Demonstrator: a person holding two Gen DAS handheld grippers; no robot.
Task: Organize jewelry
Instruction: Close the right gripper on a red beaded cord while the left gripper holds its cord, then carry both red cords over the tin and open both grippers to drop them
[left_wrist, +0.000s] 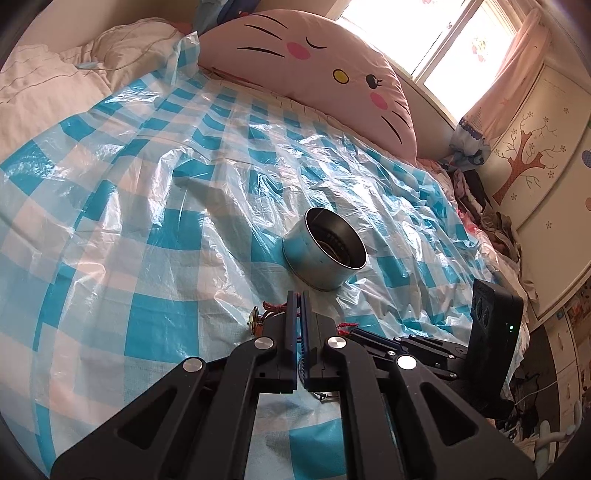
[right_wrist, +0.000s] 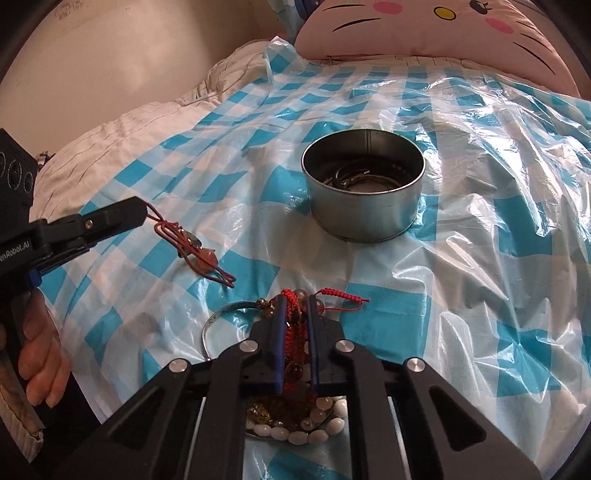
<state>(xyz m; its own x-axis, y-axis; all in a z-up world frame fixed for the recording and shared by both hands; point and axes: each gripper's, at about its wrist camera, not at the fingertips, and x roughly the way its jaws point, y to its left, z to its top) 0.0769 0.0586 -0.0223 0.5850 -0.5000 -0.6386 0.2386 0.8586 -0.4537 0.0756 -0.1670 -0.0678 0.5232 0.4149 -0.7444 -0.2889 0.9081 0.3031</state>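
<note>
Metal tin (left_wrist: 325, 251) stands open on the checked plastic sheet (left_wrist: 147, 184) ahead of the left gripper (left_wrist: 298, 299), whose fingers are pressed together on a red cord necklace (left_wrist: 271, 308). Right wrist view: the right gripper (right_wrist: 295, 306) is clamped on a red braided bracelet (right_wrist: 293, 321) (beaded pieces lie beneath it), the necklace (right_wrist: 192, 247) trails onto the sheet (right_wrist: 480, 295), and the tin (right_wrist: 364, 184) holds bangles.

Tin (right_wrist: 364, 206) contents too dark to identify beyond a few bangle-like rings. White bead bracelet (right_wrist: 295, 430) mostly hidden under the right gripper (right_wrist: 295, 317), silver bangle (right_wrist: 221, 317) partly too. Pink cat pillow (right_wrist: 443, 33) cut off by frame edge.
</note>
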